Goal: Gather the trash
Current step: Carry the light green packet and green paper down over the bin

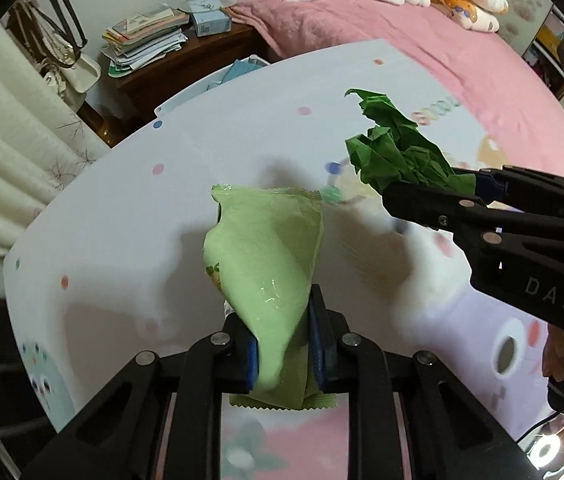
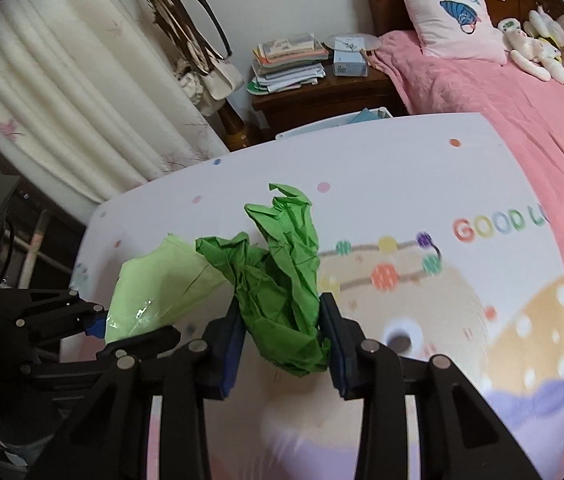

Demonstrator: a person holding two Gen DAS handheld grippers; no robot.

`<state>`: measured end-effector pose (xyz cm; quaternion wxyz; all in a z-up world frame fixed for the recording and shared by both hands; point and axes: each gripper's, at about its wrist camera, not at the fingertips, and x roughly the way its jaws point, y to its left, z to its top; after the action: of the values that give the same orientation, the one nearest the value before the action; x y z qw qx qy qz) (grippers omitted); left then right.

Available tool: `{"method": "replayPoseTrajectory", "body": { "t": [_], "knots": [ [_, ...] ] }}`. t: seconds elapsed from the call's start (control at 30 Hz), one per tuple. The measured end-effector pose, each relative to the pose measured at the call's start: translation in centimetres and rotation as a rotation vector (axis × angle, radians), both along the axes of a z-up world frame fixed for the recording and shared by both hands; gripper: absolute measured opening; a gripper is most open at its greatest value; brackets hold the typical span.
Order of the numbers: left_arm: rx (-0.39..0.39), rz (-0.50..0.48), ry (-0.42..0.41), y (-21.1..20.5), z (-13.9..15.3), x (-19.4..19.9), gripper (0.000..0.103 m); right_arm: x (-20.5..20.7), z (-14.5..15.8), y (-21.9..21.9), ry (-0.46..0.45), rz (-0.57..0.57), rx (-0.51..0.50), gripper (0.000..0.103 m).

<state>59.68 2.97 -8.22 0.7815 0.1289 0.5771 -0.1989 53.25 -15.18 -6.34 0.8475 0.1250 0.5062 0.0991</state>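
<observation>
My left gripper (image 1: 284, 346) is shut on a light green snack wrapper (image 1: 265, 264) and holds it above the white patterned table (image 1: 121, 216). My right gripper (image 2: 284, 344) is shut on a crumpled dark green paper (image 2: 282, 280), also lifted above the table. In the left wrist view the right gripper (image 1: 442, 192) comes in from the right with the dark green paper (image 1: 394, 148). In the right wrist view the left gripper (image 2: 101, 326) sits at the left with the wrapper (image 2: 153, 288).
A pink bed (image 1: 402, 32) with pillows and soft toys lies beyond the table. A wooden nightstand (image 2: 322, 88) holds stacked papers (image 2: 286, 64) and a box. A white bin rim (image 2: 322, 124) shows behind the table's far edge. Curtains (image 2: 61, 100) hang at the left.
</observation>
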Motion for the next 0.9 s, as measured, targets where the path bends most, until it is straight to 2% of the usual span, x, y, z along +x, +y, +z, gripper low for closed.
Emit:
{"method": "replayPoseTrajectory", "body": {
  "t": [0.23,0.37,0.53,0.73,0.9],
  "knots": [
    [-0.064,0.029,-0.051,-1.4,5.9,-8.3,0.019,-8.7,4.6,-1.1,-0.060,0.019,0.048,0.036],
    [-0.104,0.053,-0.096,-2.6,9.2,-14.4,0.019,-13.9,6.9,-1.6,-0.090,0.043,0.075,0.036],
    [-0.123,0.102,-0.160,-4.5,12.0,-22.8,0.019,-21.5,9.2,-3.4,-0.139,0.095,0.096,0.036],
    [-0.139,0.176,-0.190,-6.4,13.4,-33.2,0.019,-29.6,10.4,-5.2,-0.156,0.159,0.101,0.036],
    [-0.161,0.227,-0.157,-7.2,12.9,-40.6,0.019,-35.8,10.4,-6.4,-0.139,0.194,0.114,0.036]
  ]
}}
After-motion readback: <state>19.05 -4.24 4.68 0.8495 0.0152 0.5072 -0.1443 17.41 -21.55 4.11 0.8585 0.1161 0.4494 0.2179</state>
